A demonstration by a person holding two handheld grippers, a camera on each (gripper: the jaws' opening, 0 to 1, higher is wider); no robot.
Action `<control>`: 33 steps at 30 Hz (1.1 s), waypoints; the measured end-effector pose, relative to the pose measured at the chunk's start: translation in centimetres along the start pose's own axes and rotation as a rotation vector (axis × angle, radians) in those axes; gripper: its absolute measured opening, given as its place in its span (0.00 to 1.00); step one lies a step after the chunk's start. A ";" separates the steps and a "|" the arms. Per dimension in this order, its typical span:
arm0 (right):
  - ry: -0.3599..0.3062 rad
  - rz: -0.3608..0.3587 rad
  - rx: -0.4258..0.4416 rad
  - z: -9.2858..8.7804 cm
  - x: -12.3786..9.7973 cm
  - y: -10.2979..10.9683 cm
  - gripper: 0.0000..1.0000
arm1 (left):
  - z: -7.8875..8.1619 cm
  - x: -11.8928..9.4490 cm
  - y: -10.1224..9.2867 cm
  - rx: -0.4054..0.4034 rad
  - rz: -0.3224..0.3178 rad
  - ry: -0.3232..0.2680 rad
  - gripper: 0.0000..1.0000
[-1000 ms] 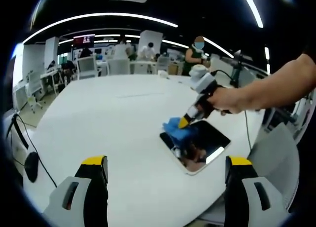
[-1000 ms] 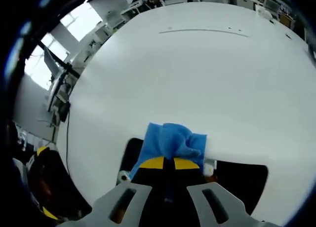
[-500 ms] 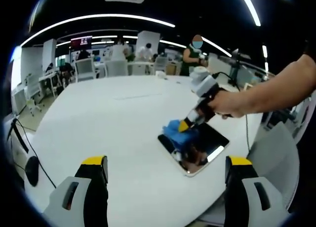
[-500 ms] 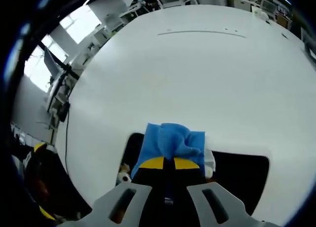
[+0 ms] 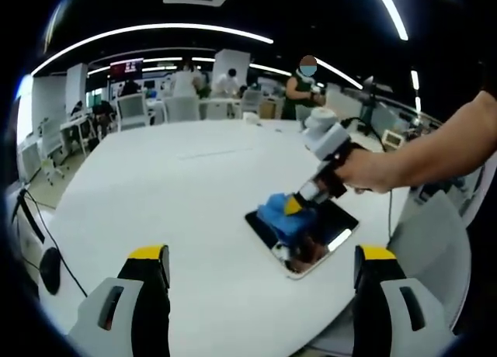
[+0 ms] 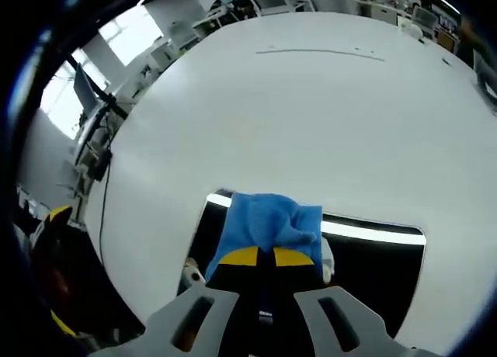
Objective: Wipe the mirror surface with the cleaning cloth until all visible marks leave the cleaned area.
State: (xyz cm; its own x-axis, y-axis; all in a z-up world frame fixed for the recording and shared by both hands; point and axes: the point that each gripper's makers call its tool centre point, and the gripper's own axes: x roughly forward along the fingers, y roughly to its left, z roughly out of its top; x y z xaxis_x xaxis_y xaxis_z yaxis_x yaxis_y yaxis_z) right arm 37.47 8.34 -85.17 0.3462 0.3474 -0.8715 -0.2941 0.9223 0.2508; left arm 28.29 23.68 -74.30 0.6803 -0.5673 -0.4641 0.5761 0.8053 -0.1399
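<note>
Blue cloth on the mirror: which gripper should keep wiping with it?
Right. The right gripper is shut on the blue cleaning cloth, pressing it onto the rectangular mirror. The left gripper is open, apart from the mirror, over the white table.

The cleaning cloth (image 6: pixel 268 225) hides part of the mirror (image 6: pixel 373 272).

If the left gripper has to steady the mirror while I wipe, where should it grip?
A judgement: take the mirror by its near edge, the one nearest the left gripper, coming in low along the white table. It lies flat and thin, and the right gripper presses the blue cloth on its far part.
</note>
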 end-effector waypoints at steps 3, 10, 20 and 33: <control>-0.002 0.008 0.013 -0.3 -0.1 0.0 0.00 | 0.0 0.1 -0.1 0.005 -0.001 0.000 0.99; -0.004 0.019 0.018 -1.3 -0.5 0.4 0.00 | 0.3 0.2 -0.4 0.017 -0.003 -0.001 0.99; 0.000 0.037 0.011 -2.5 -0.8 1.0 0.00 | 0.5 0.7 -0.7 0.029 -0.010 0.001 0.99; -0.006 0.061 0.019 -4.4 -1.7 1.8 0.00 | 0.7 1.3 -0.9 0.026 -0.023 0.001 0.99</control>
State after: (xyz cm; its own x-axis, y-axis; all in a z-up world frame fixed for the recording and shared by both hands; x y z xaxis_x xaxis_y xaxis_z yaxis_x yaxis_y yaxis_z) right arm 32.42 8.68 -85.10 0.3332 0.4040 -0.8519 -0.2982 0.9023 0.3113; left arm 29.02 22.09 -74.18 0.6663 -0.5850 -0.4623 0.6028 0.7876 -0.1279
